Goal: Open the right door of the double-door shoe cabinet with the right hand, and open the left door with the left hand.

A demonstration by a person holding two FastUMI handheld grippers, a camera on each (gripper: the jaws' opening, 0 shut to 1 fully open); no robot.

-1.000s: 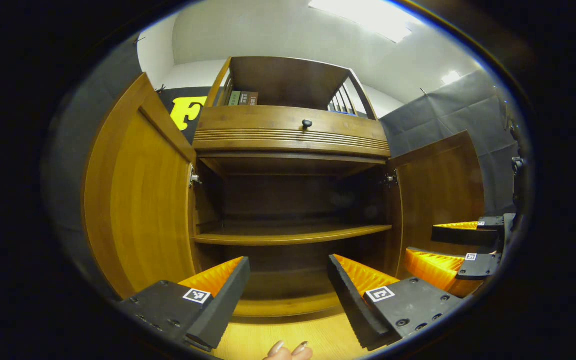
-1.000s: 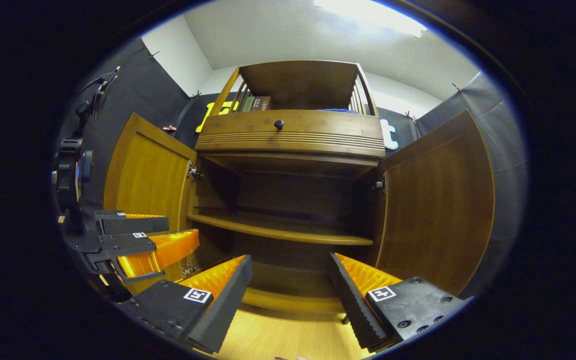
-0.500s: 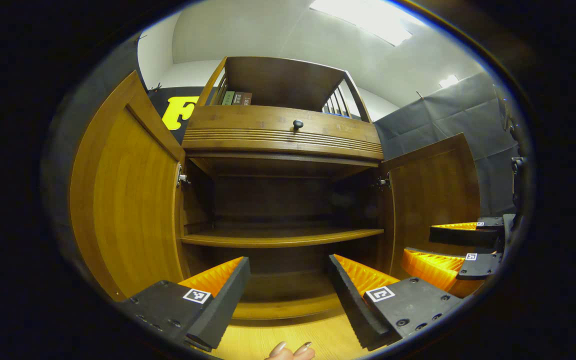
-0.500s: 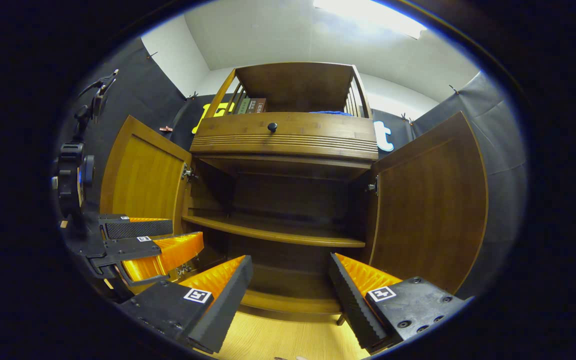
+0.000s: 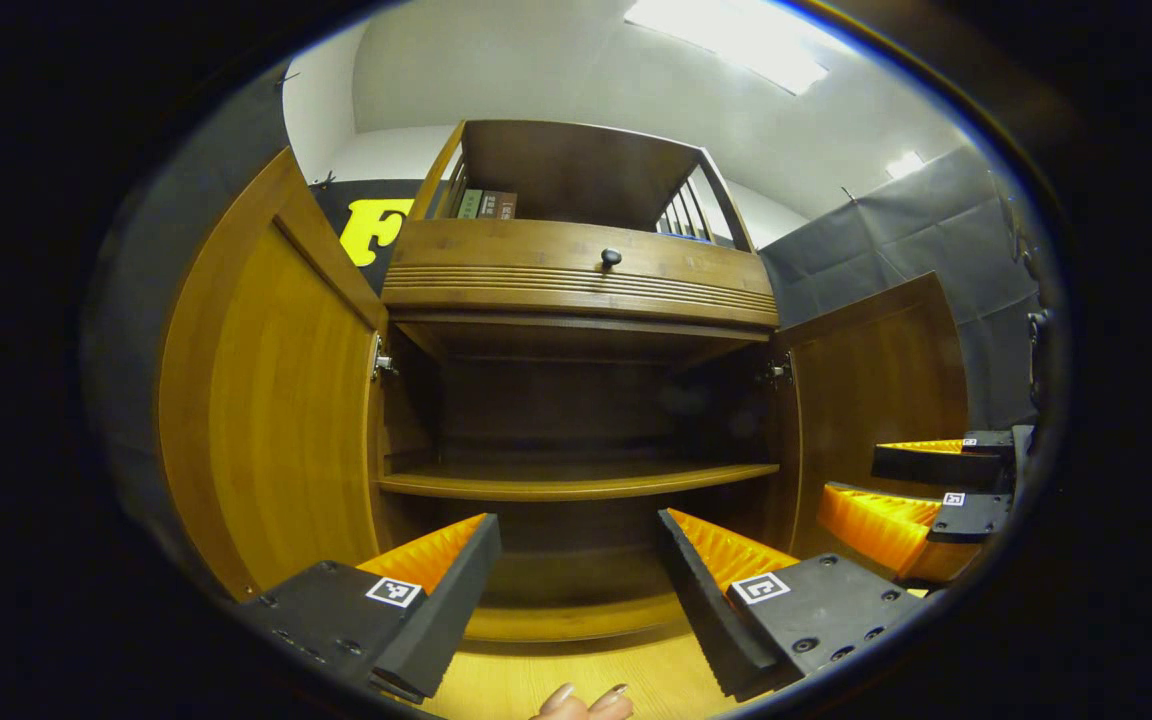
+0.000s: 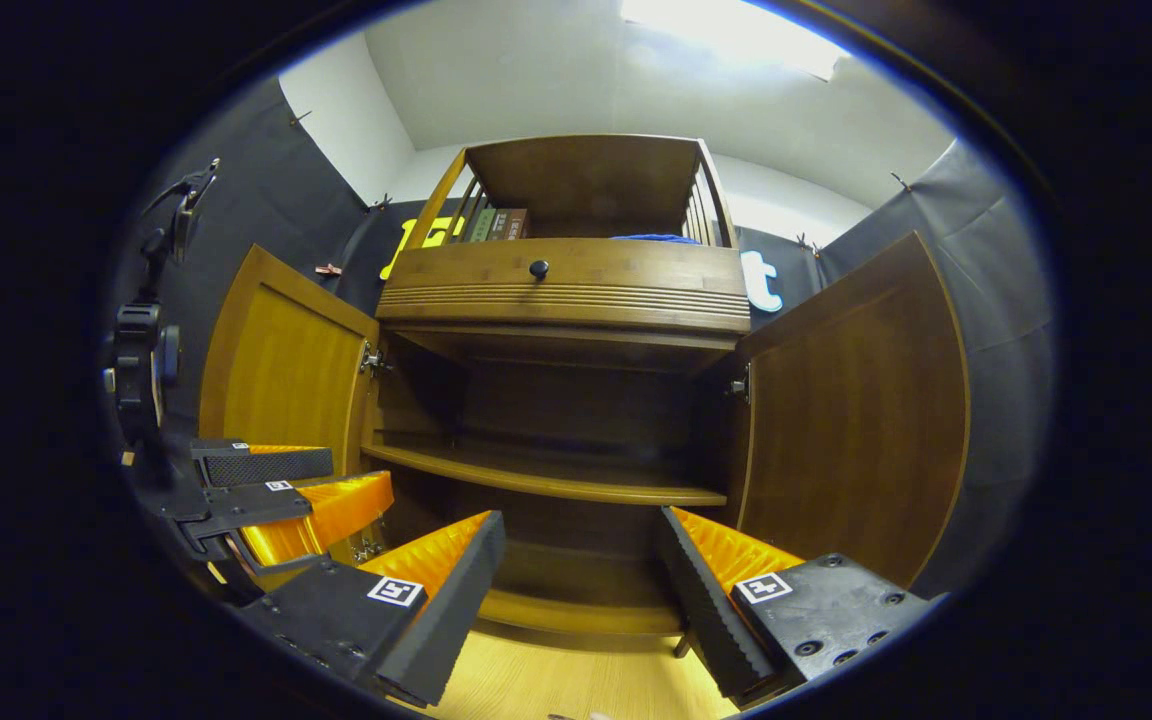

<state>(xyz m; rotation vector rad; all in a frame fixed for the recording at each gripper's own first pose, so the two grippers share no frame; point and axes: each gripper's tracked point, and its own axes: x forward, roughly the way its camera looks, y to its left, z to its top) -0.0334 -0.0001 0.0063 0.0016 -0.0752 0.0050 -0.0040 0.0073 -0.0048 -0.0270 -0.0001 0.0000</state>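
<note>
The wooden shoe cabinet point(image 5: 576, 290) stands in front of me with both doors swung wide. Its left door point(image 5: 276, 400) and right door point(image 5: 876, 390) show in the left gripper view; the left door point(image 6: 281, 370) and right door point(image 6: 856, 410) show again in the right gripper view. My left gripper point(image 5: 576, 545) is open, low before the cabinet's dark inside, holding nothing. My right gripper point(image 6: 581, 545) is open too, empty, and it appears at the right edge of the left gripper view point(image 5: 921, 490). The left gripper also appears at the left of the right gripper view point(image 6: 286, 485).
One shelf point(image 5: 576, 480) crosses the bare interior. Above the doors is a drawer with a black knob point(image 5: 611, 257), and books point(image 5: 484, 204) stand on the top shelf. Pale wood floor point(image 5: 576, 680) lies below. A fingertip point(image 5: 581, 700) shows at the bottom edge.
Both grippers have only drifted slightly before the open cabinet; the doors stay wide and the fingers stay apart.
</note>
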